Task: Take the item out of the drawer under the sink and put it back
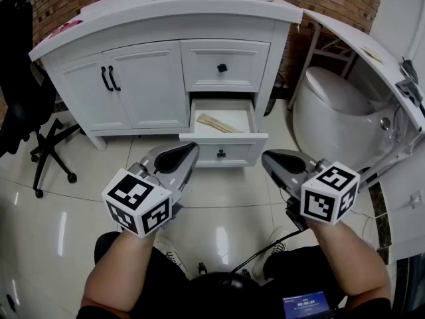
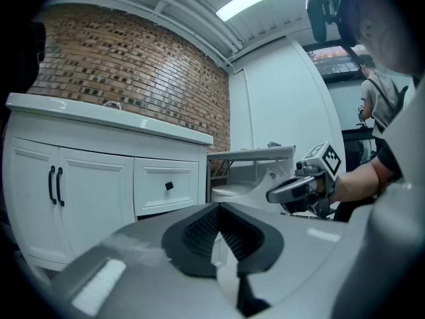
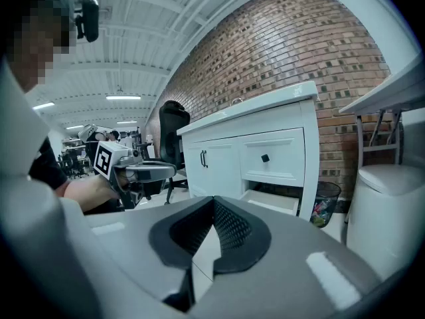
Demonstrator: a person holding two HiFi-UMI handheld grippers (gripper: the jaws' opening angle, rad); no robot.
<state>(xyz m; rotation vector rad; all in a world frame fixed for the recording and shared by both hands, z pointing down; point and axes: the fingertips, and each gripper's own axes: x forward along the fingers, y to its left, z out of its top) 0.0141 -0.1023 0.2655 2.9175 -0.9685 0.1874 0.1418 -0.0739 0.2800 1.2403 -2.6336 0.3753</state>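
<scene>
The lower drawer (image 1: 223, 138) of the white sink cabinet (image 1: 153, 65) stands pulled out. A light wooden item (image 1: 218, 123) lies flat inside it. My left gripper (image 1: 184, 153) hovers over the floor just in front of the drawer's left corner, jaws shut and holding nothing. To the right of the drawer front my right gripper (image 1: 273, 159) is level with it, also shut and holding nothing. In the left gripper view the left gripper (image 2: 218, 228) points at the cabinet, with the right gripper (image 2: 292, 190) beside it. The right gripper (image 3: 211, 228) faces the open drawer (image 3: 279, 201).
A white toilet (image 1: 335, 111) stands right of the cabinet, under a white shelf (image 1: 372, 52). A black office chair (image 1: 26, 105) sits at the left. A small waste bin (image 3: 323, 203) stands between cabinet and toilet. The upper drawer (image 1: 224, 65) and cabinet doors (image 1: 109, 78) are closed.
</scene>
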